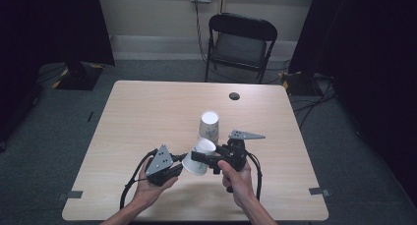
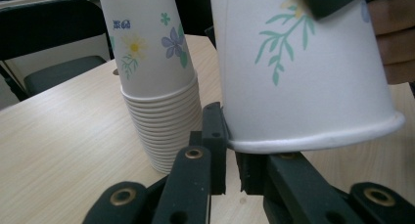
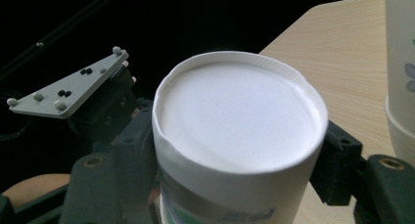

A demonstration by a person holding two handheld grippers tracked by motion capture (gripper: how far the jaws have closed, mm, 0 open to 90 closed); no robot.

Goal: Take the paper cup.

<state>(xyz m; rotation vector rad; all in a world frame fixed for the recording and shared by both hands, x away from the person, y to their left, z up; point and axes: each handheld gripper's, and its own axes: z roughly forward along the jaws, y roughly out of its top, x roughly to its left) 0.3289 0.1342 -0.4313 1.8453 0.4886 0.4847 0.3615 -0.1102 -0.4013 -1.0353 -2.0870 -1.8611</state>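
Right now the right tongs (image 1: pixel 202 158) pinch a paper cup (image 1: pixel 197 157) across its upper body, base end toward their camera, the jaws pressed against both sides. Just beside, the left tongs (image 1: pixel 176 170) are nearly closed on the cup's rolled rim (image 2: pixel 313 140). Both hands (image 1: pixel 236 178) come up from the near edge, angled toward each other, holding the cup tilted above the tabletop (image 1: pixel 142 117). Close behind it stands an upside-down stack of cups (image 1: pixel 209 126).

Black folding chair (image 1: pixel 241 43) behind table (image 1: pixel 147 112)
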